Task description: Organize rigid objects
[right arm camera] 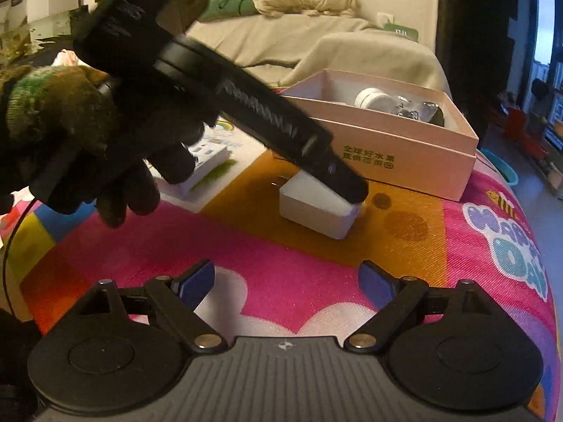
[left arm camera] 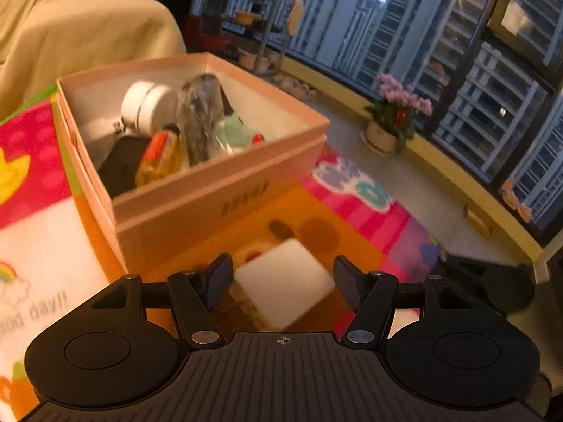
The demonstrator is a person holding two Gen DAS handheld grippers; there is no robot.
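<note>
A: Fig. 1, both wrist views. Landmark: the pink cardboard box [left arm camera: 218, 190], open-topped, resting on a brightly printed play mat [right arm camera: 288, 281]. Where is the task's thing?

B: The white charger block [left arm camera: 285, 281] lies on the mat's orange patch, just in front of the box's printed wall and apart from it. Its prongs point toward the box.

A: The left gripper [left arm camera: 281, 281]?

B: Its jaws stand apart, one on each side of the charger block. A gap shows between each pad and the block, so nothing is clamped. From the right wrist view, this gripper slants down from a dark-gloved hand [right arm camera: 105, 133] and its tip meets the block's top corner nearest the box.

A: The right gripper [right arm camera: 286, 281]?

B: Jaws wide apart, nothing between them. It hangs over the mat's pink part, farther from the box than the charger block.

A: Box contents?

B: A white jar [left arm camera: 147, 105], a clear wrapped item [left arm camera: 200, 119], a yellow bottle [left arm camera: 162, 158] and a black flat thing [left arm camera: 119, 165]. A white power strip [right arm camera: 207, 161] lies on the mat to the box's left.
</note>
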